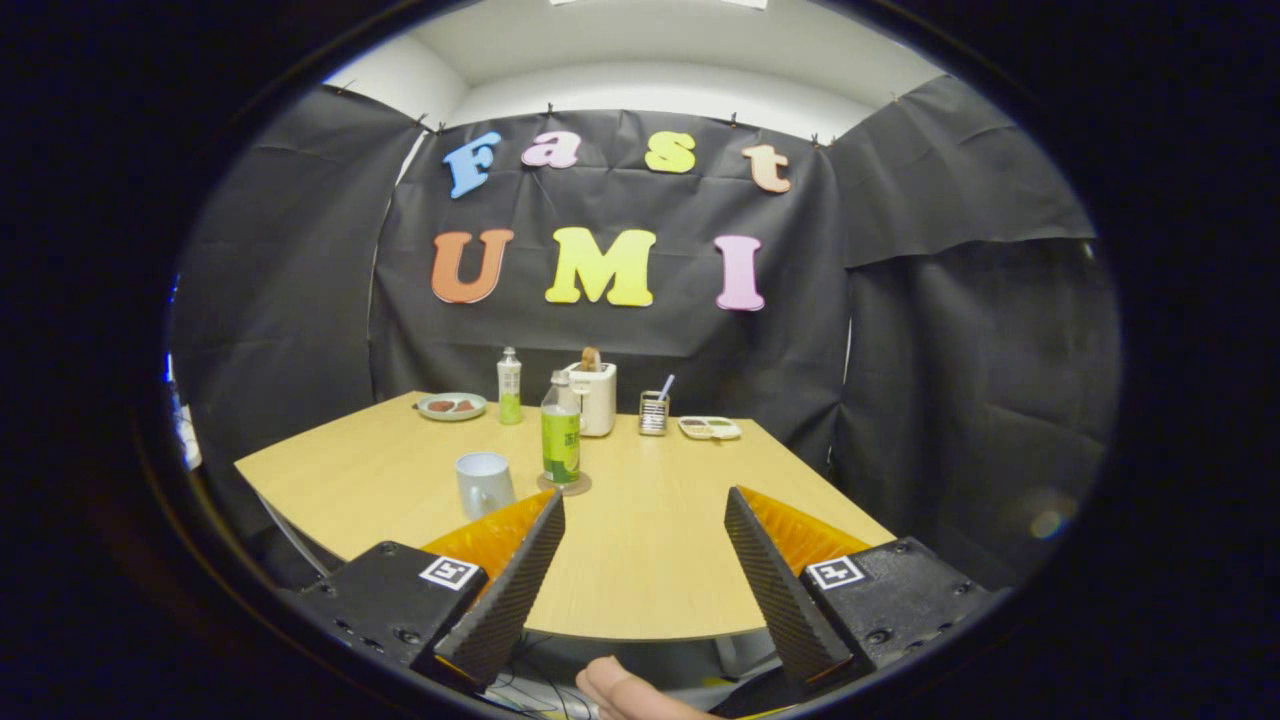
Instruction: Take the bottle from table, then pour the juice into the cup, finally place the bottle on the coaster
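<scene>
**Gripper Clear of Table, Bottle Seated on Coaster**

The gripper [645, 510] is positioned above the near edge of the wooden table [650, 570]. Its two fingers are spread wide apart with nothing between them; only bare tabletop shows in the gap.

The bottle [561, 430], with a green label and a pale cap, stands upright on the round coaster [564, 485]. Referenced from the gap between the fingertips, it lies at about 11 o'clock, beyond the left finger [510, 590]. The cup [484, 484], a pale mug, stands on the table just beside the coaster, at 9 o'clock from the bottle, not touching it.

Along the far edge of the table, from 10 o'clock to 1 o'clock of the bottle: a plate [452, 405], a second smaller bottle [509, 387], a white toaster [596, 396] directly behind the task bottle, a mesh holder [653, 412] with a utensil in it, and a shallow tray [709, 428].

A fingertip of a person's hand [625, 692] shows below the table edge, at 6 o'clock from the gap.
</scene>
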Available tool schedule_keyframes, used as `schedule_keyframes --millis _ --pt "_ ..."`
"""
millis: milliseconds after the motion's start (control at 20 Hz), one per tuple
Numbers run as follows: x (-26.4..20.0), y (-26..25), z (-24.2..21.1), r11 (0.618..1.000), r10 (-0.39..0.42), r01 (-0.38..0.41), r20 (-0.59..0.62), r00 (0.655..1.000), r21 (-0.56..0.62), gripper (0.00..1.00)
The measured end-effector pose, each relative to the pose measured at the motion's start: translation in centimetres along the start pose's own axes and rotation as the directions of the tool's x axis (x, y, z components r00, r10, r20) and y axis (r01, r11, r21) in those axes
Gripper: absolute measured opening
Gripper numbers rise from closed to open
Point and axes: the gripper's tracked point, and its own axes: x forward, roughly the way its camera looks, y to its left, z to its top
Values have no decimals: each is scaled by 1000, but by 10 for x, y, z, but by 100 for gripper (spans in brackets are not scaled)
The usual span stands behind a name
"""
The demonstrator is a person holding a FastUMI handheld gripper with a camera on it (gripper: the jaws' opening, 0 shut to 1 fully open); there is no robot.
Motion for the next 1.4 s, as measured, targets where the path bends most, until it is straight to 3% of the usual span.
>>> schedule_keyframes --millis 1400 --pt "8 -17 -15 1000 -7 7 -37 999 5 100"
